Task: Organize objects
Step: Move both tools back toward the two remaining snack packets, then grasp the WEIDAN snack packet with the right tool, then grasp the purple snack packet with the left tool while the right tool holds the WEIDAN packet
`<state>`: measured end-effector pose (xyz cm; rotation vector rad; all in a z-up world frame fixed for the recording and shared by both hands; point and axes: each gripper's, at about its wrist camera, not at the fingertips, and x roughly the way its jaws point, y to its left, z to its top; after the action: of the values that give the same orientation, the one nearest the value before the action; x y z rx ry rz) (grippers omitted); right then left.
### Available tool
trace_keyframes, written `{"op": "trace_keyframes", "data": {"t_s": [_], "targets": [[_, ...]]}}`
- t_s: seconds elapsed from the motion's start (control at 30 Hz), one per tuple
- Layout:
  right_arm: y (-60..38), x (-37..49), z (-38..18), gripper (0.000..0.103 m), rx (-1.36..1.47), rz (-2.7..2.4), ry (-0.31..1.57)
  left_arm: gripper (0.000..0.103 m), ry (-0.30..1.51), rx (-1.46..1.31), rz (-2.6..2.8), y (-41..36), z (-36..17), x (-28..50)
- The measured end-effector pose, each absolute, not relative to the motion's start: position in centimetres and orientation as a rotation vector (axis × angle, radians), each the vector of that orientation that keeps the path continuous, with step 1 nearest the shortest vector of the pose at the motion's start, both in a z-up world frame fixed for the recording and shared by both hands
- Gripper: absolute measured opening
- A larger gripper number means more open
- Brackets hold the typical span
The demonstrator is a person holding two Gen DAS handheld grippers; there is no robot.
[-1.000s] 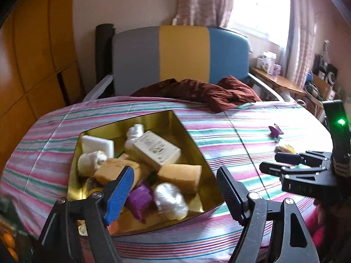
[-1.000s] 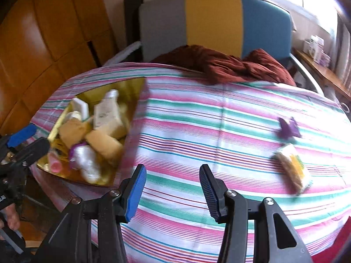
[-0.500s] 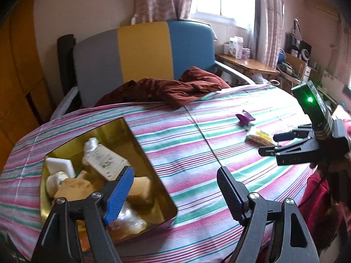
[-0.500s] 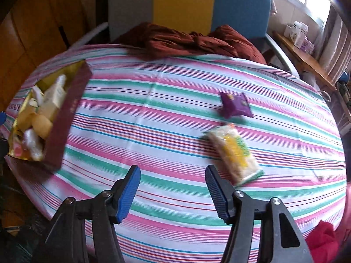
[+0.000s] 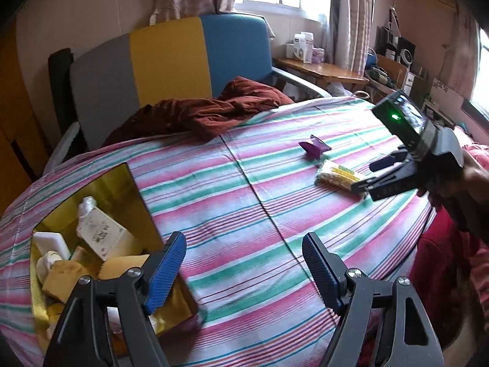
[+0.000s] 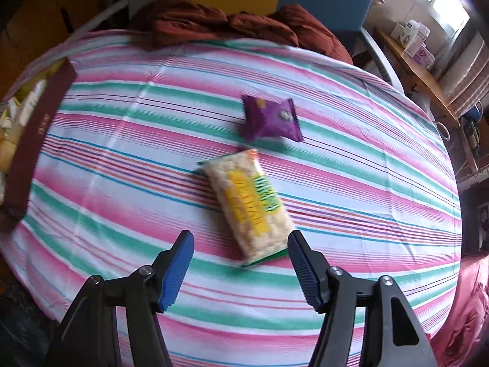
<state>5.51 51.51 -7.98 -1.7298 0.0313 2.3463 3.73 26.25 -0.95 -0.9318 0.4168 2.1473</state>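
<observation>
A yellow-and-green snack packet [image 6: 249, 202] lies on the striped tablecloth just ahead of my open, empty right gripper [image 6: 241, 263]. A purple snack packet [image 6: 270, 119] lies beyond it. Both packets show in the left wrist view, the yellow one [image 5: 337, 177] and the purple one [image 5: 314, 148], with the right gripper [image 5: 379, 174] over the yellow packet's near end. My left gripper [image 5: 244, 263] is open and empty above the cloth, right of a gold-lined box [image 5: 128, 189] holding several wrapped items.
A dark red cloth [image 5: 201, 113] lies bunched at the table's far edge, before a grey, yellow and blue chair [image 5: 171, 58]. The box's maroon side [image 6: 33, 140] sits at the left. A wooden shelf [image 5: 321, 68] with small boxes stands by the window.
Both grippers have swung to the right. The right gripper has come up to the yellow packet, which now lies between and just ahead of its fingers. The box has slid to the left of both views.
</observation>
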Motion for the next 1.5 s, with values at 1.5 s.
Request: {"op": "trace_keyframes", "data": {"t_s": [1.5], "targets": [[61.7,9.1,-10.4,0.052,-1.557,2.126,0.582,0.079,0.911,-0.845,1.809,55.5,-7.9,-3.3]]}}
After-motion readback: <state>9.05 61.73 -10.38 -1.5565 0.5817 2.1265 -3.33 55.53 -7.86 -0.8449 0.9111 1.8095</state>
